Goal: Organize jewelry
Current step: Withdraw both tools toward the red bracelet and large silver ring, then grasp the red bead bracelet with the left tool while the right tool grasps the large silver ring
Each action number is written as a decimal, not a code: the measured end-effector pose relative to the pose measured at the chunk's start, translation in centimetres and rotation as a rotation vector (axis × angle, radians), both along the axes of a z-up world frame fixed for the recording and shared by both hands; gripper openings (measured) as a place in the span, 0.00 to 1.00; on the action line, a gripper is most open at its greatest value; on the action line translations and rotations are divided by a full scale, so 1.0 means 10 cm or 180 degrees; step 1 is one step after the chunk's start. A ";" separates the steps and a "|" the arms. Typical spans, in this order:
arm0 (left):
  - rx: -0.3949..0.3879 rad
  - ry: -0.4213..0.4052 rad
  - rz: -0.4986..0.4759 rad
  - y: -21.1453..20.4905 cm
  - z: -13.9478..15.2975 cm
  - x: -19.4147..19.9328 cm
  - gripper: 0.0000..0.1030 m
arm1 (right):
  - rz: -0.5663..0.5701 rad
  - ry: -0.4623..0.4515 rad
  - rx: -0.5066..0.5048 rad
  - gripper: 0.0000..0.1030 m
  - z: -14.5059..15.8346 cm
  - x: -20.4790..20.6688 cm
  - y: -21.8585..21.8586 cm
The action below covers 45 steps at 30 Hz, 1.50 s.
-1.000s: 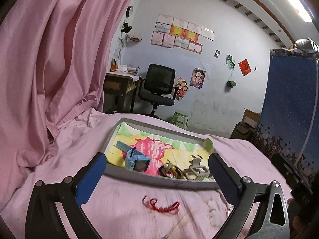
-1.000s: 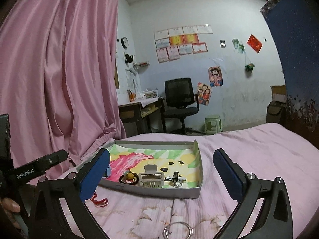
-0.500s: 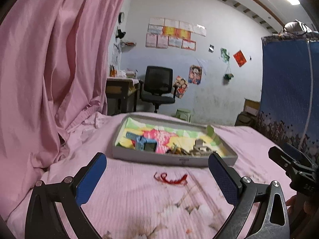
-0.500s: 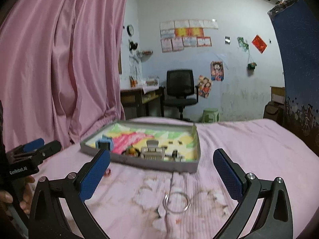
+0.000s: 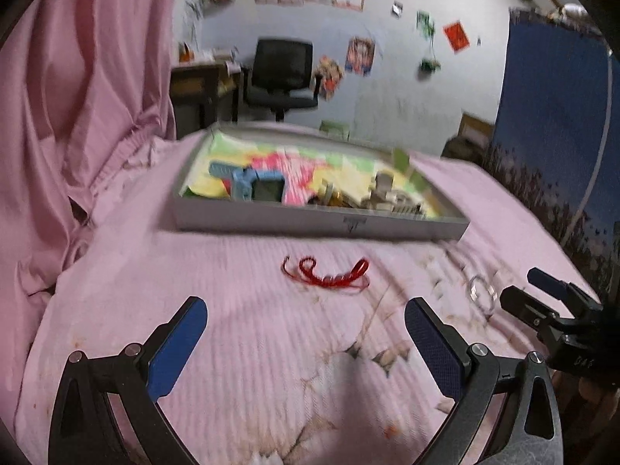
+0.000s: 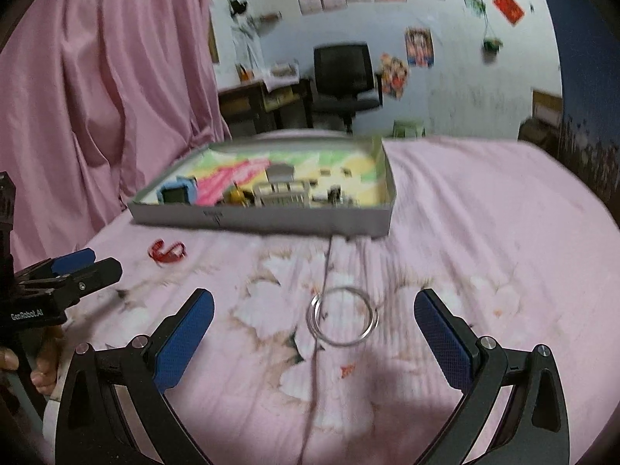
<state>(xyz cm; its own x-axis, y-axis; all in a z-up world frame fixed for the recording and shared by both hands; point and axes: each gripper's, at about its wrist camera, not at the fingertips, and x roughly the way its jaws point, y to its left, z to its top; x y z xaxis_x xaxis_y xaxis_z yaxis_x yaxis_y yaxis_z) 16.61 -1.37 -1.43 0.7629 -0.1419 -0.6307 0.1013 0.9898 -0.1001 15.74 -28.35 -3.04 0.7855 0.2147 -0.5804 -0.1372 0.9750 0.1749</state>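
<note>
My left gripper (image 5: 306,345) gaped wide and empty; the red string (image 5: 327,274) lay crosswise on the pink sheet (image 5: 240,348) just ahead. My right gripper (image 6: 314,339), equally spread, framed the silver ring (image 6: 342,316) lying flat, short of the tray (image 6: 271,217).

Red cord bracelet (image 5: 327,276) and silver bangle (image 6: 342,317) lie flat on the bedspread, well apart, in front of the tray (image 6: 271,219) holding the other pieces.
</note>
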 end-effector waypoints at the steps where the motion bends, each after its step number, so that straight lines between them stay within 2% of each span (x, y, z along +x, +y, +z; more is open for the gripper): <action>1: 0.0033 0.0067 -0.0030 -0.02 -0.03 0.05 1.00 | -0.0007 0.0084 0.0021 0.99 -0.05 0.05 0.02; 6: 0.0197 0.0313 -0.0099 -0.11 -0.12 0.24 1.00 | -0.0049 0.0432 0.0118 0.98 -0.28 0.24 0.00; 9: 0.0219 0.0385 -0.0133 -0.14 -0.13 0.34 1.00 | -0.0067 0.0545 0.0115 0.88 -0.37 0.31 0.02; 11: 0.0216 0.0420 -0.0176 -0.16 -0.14 0.41 1.00 | -0.0071 0.0586 0.0096 0.75 -0.41 0.34 0.05; 12: 0.0207 0.0428 -0.0196 -0.17 -0.14 0.43 0.99 | -0.0069 0.0595 0.0090 0.72 -0.42 0.36 0.07; 14: 0.0177 0.0440 -0.0226 -0.19 -0.15 0.48 0.95 | -0.0056 0.0619 0.0071 0.63 -0.43 0.38 0.10; 20: 0.0115 0.0493 -0.0237 -0.21 -0.17 0.59 0.69 | -0.0006 0.0636 0.0069 0.50 -0.44 0.40 0.17; 24: 0.0115 0.0468 -0.0277 -0.23 -0.18 0.58 0.56 | 0.0039 0.0638 0.0093 0.46 -0.43 0.41 0.20; 27: 0.0151 0.0420 -0.0308 -0.26 -0.20 0.55 0.50 | 0.0058 0.0639 0.0104 0.45 -0.44 0.41 0.20; 31: 0.0249 0.0402 -0.0304 -0.31 -0.21 0.55 0.48 | 0.0073 0.0644 0.0140 0.44 -0.46 0.41 0.17; 34: 0.0236 0.0383 -0.0289 -0.29 -0.21 0.54 0.44 | 0.0079 0.0635 0.0137 0.40 -0.45 0.40 0.18; 39: 0.0247 0.0352 -0.0271 -0.29 -0.22 0.51 0.42 | 0.0118 0.0611 0.0159 0.40 -0.45 0.40 0.17; 45: 0.0214 0.0313 -0.0269 -0.23 -0.20 0.48 0.35 | 0.0125 0.0599 0.0157 0.40 -0.44 0.37 0.17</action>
